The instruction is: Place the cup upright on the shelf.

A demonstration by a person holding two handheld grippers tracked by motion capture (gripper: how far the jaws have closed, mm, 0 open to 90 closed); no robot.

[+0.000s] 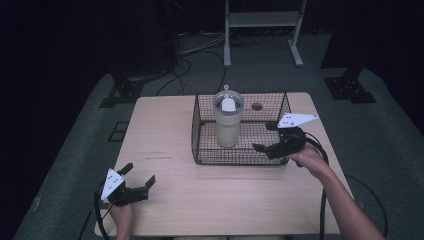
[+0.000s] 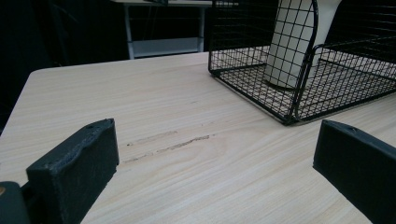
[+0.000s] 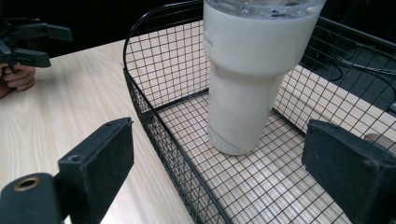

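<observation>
Pale wood grain covers the surface (image 1: 165,130), which stands on a grey floor in a dark room. At its near left corner in the high view, the left gripper (image 1: 136,178) rests low over the wood in a person's hand, its jaws spread wide with nothing between them; the left gripper view looks along those jaws over bare wood with a few faint scuff marks, toward the near corner of the basket. Well apart from it, toward the far middle of the surface, stands a black wire basket (image 1: 200,131), open at the top. Inside it a cream tumbler (image 1: 227,127) stands upright on the mesh floor, wider above and narrower at the base, with a clear lid (image 1: 228,102) on top; it sits close to the basket's far left part, free of the wire walls. At the basket's right end the right gripper (image 1: 264,136) reaches over the rim, its jaws spread and holding nothing. In the right gripper view one jaw lies outside the near wire wall and the other over the mesh floor, with the tumbler (image 3: 243,88) straight ahead between them and not touched by either.
</observation>
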